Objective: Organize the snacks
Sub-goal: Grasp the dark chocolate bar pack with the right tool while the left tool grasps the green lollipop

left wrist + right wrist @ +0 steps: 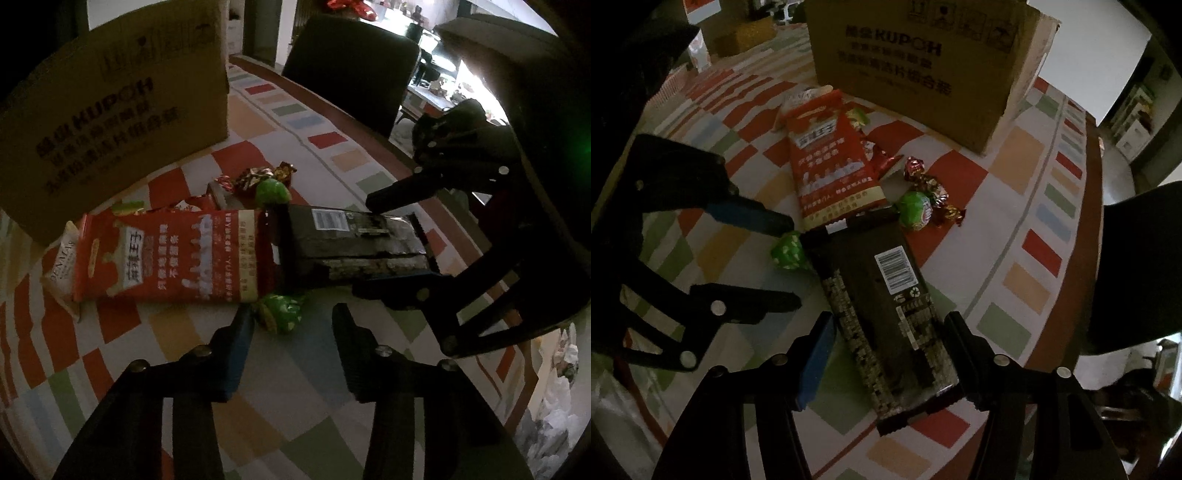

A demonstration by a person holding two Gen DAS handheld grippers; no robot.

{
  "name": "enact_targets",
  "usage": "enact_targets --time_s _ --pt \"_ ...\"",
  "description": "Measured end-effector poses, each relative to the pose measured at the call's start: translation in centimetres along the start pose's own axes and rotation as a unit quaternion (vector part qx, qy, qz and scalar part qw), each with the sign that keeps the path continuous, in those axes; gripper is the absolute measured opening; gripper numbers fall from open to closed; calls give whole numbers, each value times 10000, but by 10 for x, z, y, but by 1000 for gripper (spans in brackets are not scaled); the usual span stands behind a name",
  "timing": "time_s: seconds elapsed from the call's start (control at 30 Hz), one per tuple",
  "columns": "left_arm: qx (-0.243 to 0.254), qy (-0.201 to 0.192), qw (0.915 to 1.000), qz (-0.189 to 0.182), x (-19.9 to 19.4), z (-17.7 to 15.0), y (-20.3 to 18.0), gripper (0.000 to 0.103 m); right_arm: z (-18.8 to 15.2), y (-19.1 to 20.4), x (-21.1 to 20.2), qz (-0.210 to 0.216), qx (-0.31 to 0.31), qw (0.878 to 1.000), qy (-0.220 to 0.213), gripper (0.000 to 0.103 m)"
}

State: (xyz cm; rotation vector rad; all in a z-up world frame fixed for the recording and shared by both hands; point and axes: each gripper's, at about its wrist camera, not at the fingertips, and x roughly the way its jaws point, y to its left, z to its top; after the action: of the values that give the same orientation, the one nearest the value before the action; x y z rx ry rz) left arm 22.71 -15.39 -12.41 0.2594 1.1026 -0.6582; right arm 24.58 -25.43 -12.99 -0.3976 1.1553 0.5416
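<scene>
Dim room, checkered tablecloth (pixel 1015 162). Snacks all loose near cardboard box (pixel 923 62); none visibly sorted. Right gripper (pixel 890 354) jaws apart, straddling dark packet (pixel 882 295). Left gripper (pixel 291 332) apart, empty, near green candy (pixel 280 310).

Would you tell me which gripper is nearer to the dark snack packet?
Right. The right gripper straddles the near end of the dark snack packet, a finger on each side. The left gripper sits beside its far end, by a green candy.
</scene>
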Motion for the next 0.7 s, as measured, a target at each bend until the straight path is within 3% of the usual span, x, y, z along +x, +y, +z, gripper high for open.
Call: enact_targets --time_s 0.43,0.7 --pt "-493 -101 9981 -349 2 0 15 26 2 -9 12 246 543 9982 -83 67" --pt "-572 -127 9981 -166 -7 -9 9 26 -5 -4 7 354 646 9972 -155 58"
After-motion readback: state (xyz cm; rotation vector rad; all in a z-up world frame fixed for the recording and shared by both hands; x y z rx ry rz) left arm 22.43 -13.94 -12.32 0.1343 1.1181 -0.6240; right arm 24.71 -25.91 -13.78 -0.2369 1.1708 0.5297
